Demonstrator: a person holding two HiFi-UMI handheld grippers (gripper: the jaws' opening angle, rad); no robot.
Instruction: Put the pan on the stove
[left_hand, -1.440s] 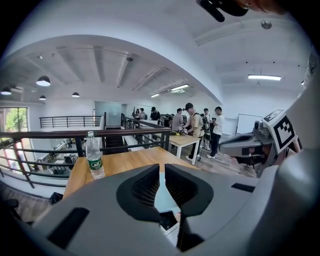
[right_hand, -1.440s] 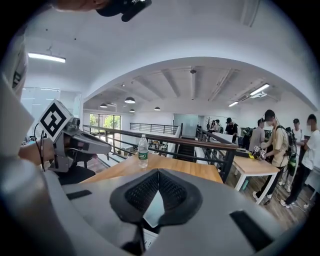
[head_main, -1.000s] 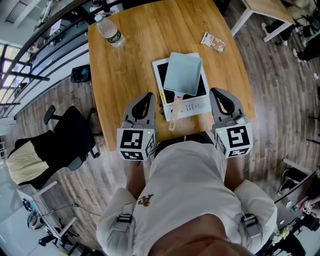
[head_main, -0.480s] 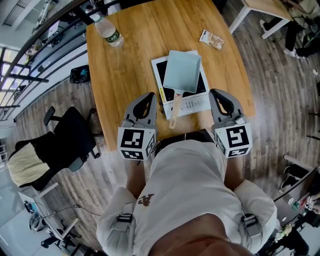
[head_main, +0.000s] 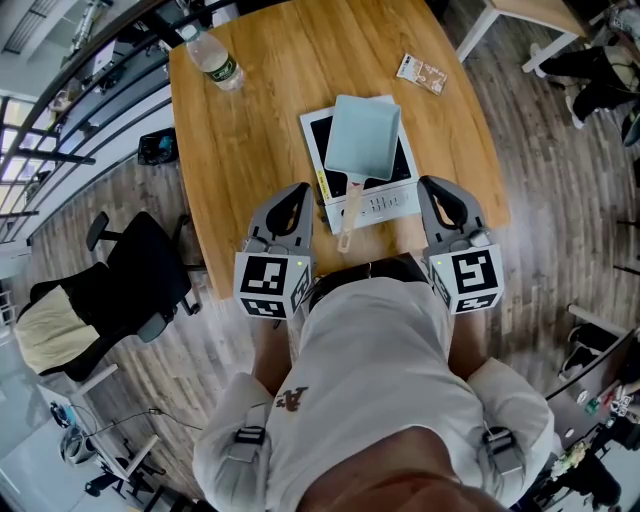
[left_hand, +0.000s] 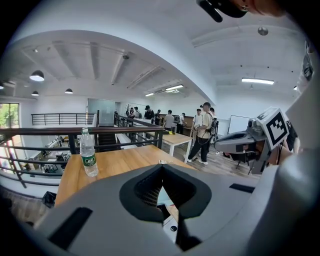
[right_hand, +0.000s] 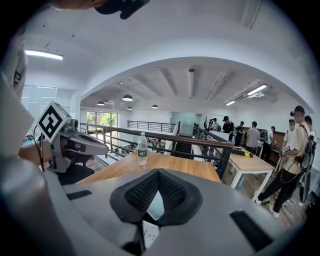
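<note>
Head view: the pan (head_main: 362, 140) already sits on the stove (head_main: 385, 205), which lies on the table (head_main: 250, 130) straight ahead of me. The pan's wooden handle (head_main: 350, 215) gives its long axis. It runs from the pan back toward me and slants a little to my left, and its end overhangs the stove's near edge. I hold both tools at the table's near edge, with the left gripper (head_main: 290, 200) and the right gripper (head_main: 440, 195) on either side of that handle end. The left one is the nearer, so any nudge or re-grip would be its job, reaching forward and slightly to the right. Judging by how things lie, the placing looks done. A water bottle (head_main: 215, 60) and a small packet (head_main: 422, 72) stand well apart at the far end.

Left gripper view: the left gripper (left_hand: 161, 167) has its jaws closed tip to tip with nothing between them. Through the gap below the tips I see a pale sliver that I take for the pan, ahead and low. The bottle (left_hand: 89, 152) stands far off to the left.

Right gripper view: the right gripper (right_hand: 157, 172) looks the same, with its jaws together and empty. A pale surface and a bit of white panel show through the gap. The bottle (right_hand: 142, 149) stands beyond.
</note>
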